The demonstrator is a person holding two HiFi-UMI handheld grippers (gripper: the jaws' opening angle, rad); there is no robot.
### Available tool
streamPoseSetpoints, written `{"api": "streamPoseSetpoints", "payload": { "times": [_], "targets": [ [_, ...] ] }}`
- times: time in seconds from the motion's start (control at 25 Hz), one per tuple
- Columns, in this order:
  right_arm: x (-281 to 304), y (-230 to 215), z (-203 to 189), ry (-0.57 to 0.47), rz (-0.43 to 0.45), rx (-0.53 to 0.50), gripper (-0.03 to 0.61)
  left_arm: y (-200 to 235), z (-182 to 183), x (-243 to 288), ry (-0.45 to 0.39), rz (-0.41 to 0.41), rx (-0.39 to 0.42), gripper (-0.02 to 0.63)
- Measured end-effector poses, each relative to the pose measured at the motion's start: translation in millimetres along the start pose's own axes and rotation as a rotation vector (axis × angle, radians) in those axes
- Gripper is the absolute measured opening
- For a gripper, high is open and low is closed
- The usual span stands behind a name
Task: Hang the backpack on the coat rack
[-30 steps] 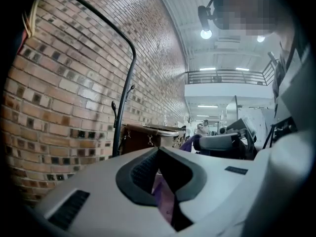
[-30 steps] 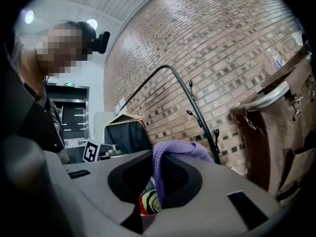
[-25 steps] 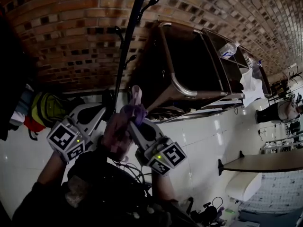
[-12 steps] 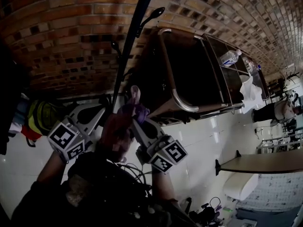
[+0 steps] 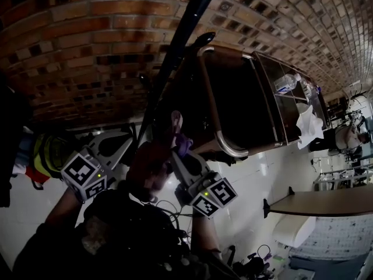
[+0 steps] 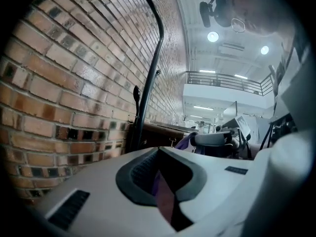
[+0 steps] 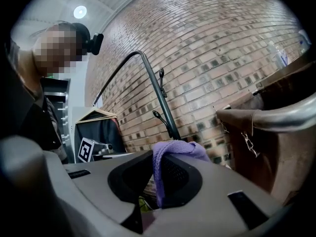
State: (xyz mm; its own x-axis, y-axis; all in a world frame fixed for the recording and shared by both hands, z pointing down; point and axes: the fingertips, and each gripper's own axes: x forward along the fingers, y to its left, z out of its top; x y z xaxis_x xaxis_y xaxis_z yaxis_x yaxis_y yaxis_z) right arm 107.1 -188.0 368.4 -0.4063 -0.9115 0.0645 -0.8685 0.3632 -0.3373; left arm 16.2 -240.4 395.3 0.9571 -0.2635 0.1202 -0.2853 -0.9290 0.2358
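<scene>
Dark, blurred backpack [image 5: 147, 167]; coat rack [image 5: 174, 57] top cut off.

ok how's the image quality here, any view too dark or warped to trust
Head view: heavily underexposed, the backpack is a dim reddish shape, while the floor glares white. Left gripper view: ceiling lights blow out, corners go black. Right gripper view: fisheye bends the coat rack pole into an arc; the purple strap up close reads fairly sharp.

L gripper [image 5: 132, 142] + R gripper [image 5: 179, 154] carried backpack [image 5: 148, 167] closer to coat rack [image 5: 178, 51]
</scene>
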Motion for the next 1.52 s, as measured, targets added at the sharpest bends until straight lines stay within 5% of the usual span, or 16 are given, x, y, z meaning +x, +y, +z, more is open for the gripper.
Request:
{"api": "streamPoseSetpoints", "payload": {
  "times": [0.32, 0.6, 1.2, 1.52],
  "targets": [
    [31, -33, 25, -0.005, -0.032, -0.042, 0.061, 23, 3, 20, 0.006, -0.015, -0.025, 0.035],
    [52, -67, 35, -0.006, -0.008, -0.011, 0.061, 43, 3, 33, 0.030, 0.066, -0.040, 0.035],
    [117, -81, 30, 0.109, 0.195, -0.033, 0.061, 69, 27, 71, -0.038, 0.204, -0.017, 0.035],
    [131, -53, -11, 0.284, 0.314, -0.108, 0.061, 81, 25, 70, -0.038, 0.265, -0.034, 0.036]
  ]
}}
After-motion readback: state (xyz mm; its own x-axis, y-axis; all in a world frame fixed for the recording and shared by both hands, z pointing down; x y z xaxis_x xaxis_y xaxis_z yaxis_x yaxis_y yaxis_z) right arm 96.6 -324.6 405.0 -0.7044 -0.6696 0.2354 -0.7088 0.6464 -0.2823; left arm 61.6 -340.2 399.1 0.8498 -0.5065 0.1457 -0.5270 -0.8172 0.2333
